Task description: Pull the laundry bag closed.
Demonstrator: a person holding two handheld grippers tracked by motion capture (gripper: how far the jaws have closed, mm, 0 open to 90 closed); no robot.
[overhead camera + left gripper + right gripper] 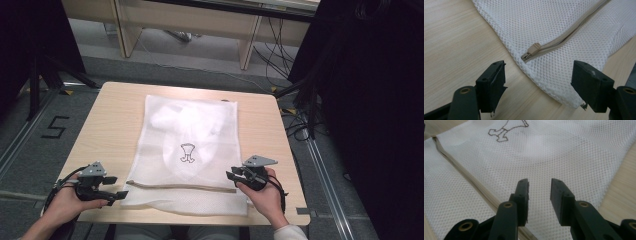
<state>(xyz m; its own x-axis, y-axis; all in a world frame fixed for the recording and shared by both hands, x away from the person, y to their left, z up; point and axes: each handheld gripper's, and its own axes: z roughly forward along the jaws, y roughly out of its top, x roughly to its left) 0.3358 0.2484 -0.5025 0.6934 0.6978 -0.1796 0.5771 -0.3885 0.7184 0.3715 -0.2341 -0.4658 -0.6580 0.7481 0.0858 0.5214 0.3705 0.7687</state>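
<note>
Left gripper (537,82): jaws standing wide apart, nothing between the pads; they are bracketing the near corner of the white mesh bag (564,32) without touching it, hovering over bare table (456,47). In the left gripper view, the beige zipper pull (532,50) is sitting at about 12 o'clock from the jaw gap, at the closed end of the zipper (574,27), which is running off toward 1 o'clock. Right gripper (539,195): jaws parted with a narrower gap, empty, hanging over the mesh; the zipper is lying at 9 o'clock of them and a printed outline figure (506,128) at 11 o'clock. In the high view, the bag is lying flat in the table's centre, the left gripper (111,187) at its 8 o'clock corner, the right gripper (235,176) at 4 o'clock, each in a hand.
</note>
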